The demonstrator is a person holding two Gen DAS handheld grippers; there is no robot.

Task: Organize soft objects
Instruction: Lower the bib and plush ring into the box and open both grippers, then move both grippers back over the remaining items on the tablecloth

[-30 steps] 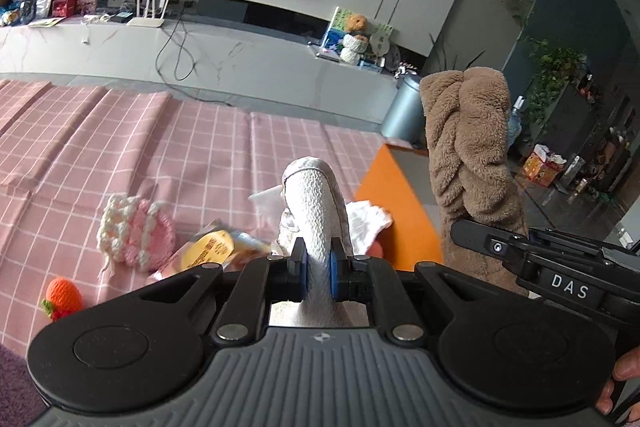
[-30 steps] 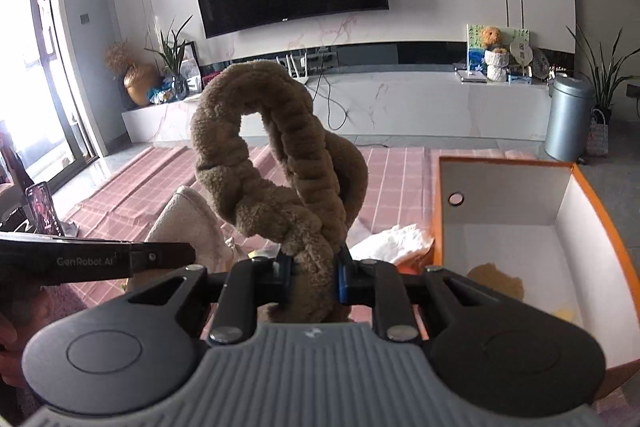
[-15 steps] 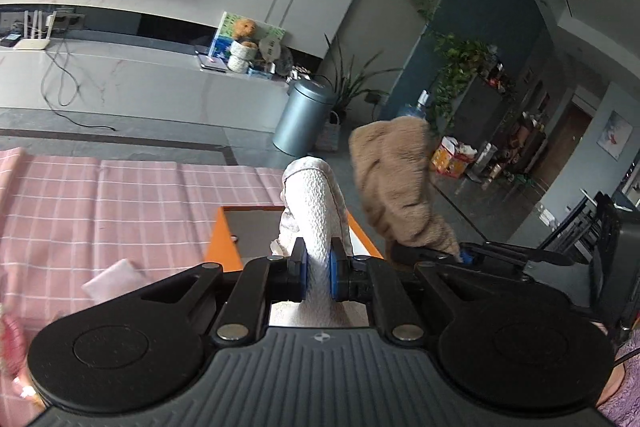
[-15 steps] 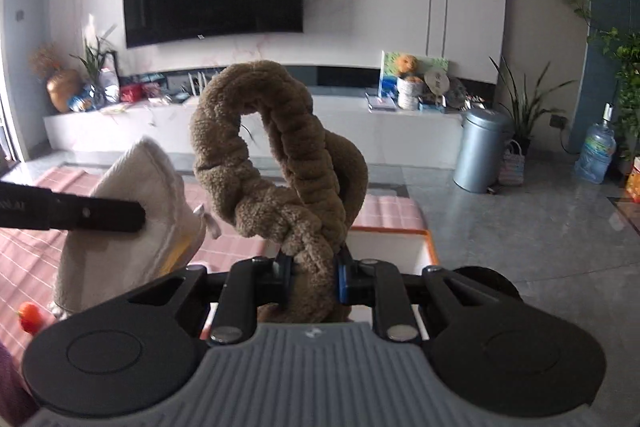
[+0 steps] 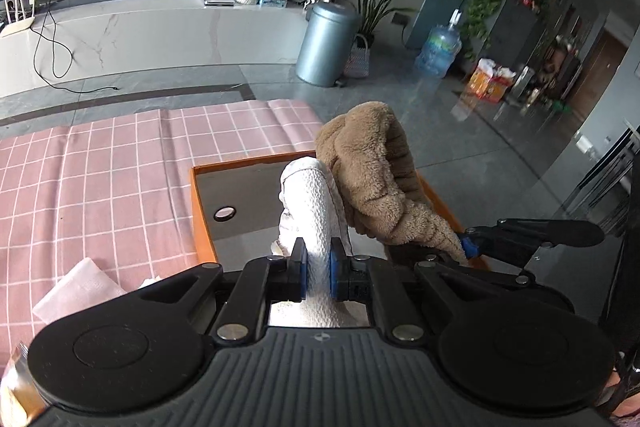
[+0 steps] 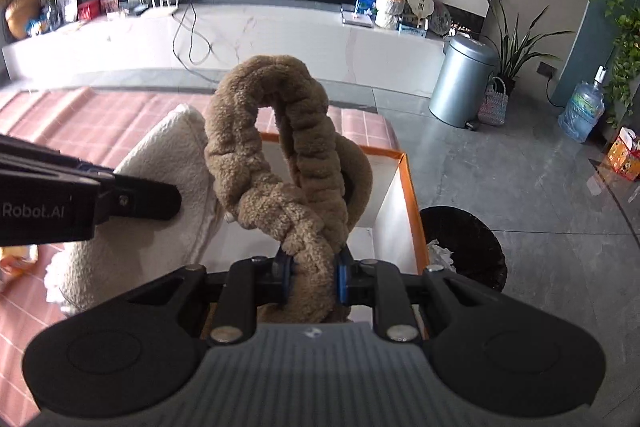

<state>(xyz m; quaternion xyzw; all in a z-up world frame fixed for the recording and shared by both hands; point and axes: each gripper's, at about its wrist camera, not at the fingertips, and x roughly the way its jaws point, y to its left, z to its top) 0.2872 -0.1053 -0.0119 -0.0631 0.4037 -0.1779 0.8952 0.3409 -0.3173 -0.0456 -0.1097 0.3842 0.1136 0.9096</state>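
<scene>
My left gripper [image 5: 319, 277] is shut on a white knobbly cloth [image 5: 312, 211] and holds it over the near edge of the orange-rimmed box [image 5: 198, 203]. My right gripper [image 6: 311, 277] is shut on a brown fluffy twisted headband [image 6: 280, 155], also held above the box [image 6: 410, 195]. In the left wrist view the headband [image 5: 372, 171] hangs just right of the cloth, touching or nearly so. In the right wrist view the cloth [image 6: 168, 179] sits left of the headband, pinched by the left gripper's finger.
The box stands at the right end of a pink checked mat [image 5: 100, 179] on the floor. A folded white tissue [image 5: 80, 287] lies on the mat. A black waste bin [image 6: 464, 247] stands right of the box, a silver bin [image 6: 460, 79] further back.
Both grippers have swung right from the mat and tilted down, bringing the cloth and the headband over the orange box. The two held things are now close together.
</scene>
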